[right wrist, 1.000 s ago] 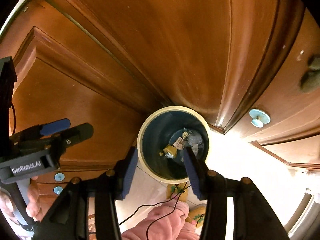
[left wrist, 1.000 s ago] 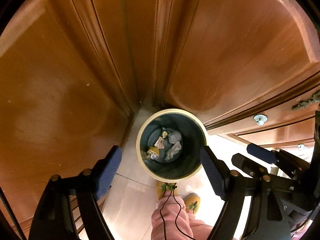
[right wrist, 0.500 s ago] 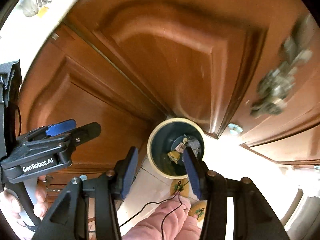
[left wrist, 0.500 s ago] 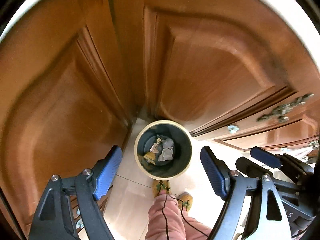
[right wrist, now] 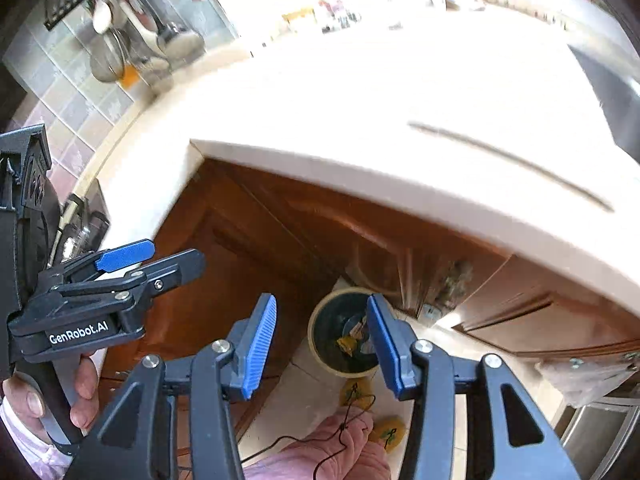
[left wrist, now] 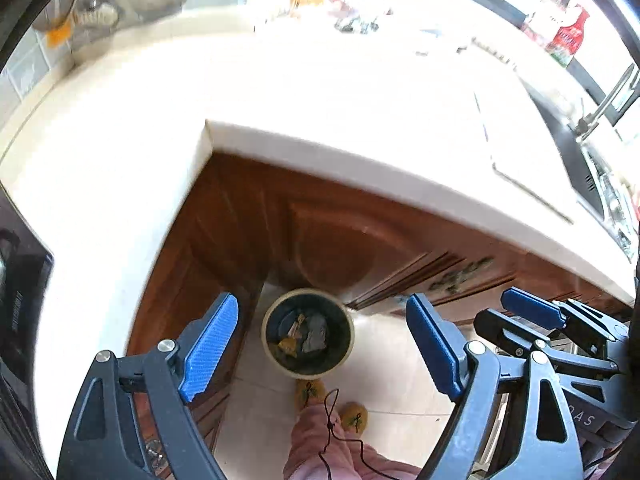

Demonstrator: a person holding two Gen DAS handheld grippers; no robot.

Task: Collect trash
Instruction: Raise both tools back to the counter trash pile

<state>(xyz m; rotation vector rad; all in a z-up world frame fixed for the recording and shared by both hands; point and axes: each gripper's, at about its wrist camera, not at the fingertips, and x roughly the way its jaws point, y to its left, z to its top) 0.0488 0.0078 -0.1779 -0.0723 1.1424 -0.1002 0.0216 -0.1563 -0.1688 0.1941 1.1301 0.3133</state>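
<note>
While tilted steeply down, both empty grippers — left gripper [left wrist: 322,350], right gripper [right wrist: 322,346] — above bin [left wrist: 308,334].

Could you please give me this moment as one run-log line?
left gripper: open, jaws just widened, empty | right gripper: open, empty | bin: on floor, holds trash | counter: in view

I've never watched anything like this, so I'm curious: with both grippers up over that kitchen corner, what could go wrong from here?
1. The thin black cable dangles by the yellow slippers; it might snag or trip the person.
2. The trash bin stands on the floor just ahead of the feet, so a step could tip it.
3. The countertop is washed out by glare, so trash there may go unnoticed.
</note>
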